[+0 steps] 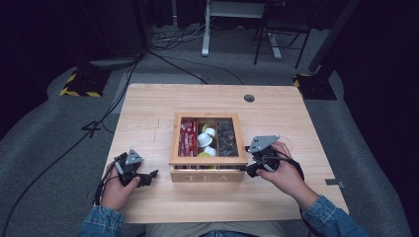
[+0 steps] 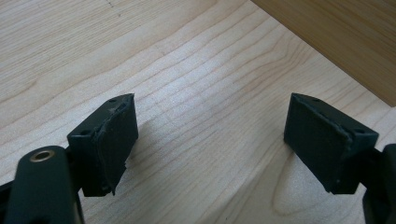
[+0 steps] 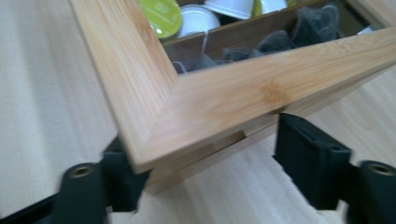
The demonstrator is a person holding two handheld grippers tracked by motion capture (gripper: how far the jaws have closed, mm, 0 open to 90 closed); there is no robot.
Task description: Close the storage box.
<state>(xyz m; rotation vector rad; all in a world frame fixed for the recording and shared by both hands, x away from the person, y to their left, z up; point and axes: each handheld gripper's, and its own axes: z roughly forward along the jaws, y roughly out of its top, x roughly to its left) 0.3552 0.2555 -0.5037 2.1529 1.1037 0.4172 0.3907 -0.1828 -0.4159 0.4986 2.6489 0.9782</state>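
A wooden tea box (image 1: 207, 161) with a glass-paned lid stands shut at the middle of the table. Inside lie red packets (image 1: 188, 138), white and yellow-green capsules (image 1: 207, 139) and dark tea bags (image 1: 226, 138). My right gripper (image 1: 252, 169) is at the box's front right corner. In the right gripper view the lid's corner (image 3: 154, 121) sits between the gripper's (image 3: 210, 161) wide-set jaws, and I see no pad pressing on it. My left gripper (image 1: 150, 177) rests on the table left of the box, open and empty (image 2: 210, 135), with the box's side (image 2: 345, 42) ahead.
A round cable hole (image 1: 249, 98) sits near the table's far edge. A small grey tag (image 1: 333, 182) lies at the right edge. Beyond the table are floor cables, yellow-and-black striped stand bases (image 1: 79, 86) and desk legs.
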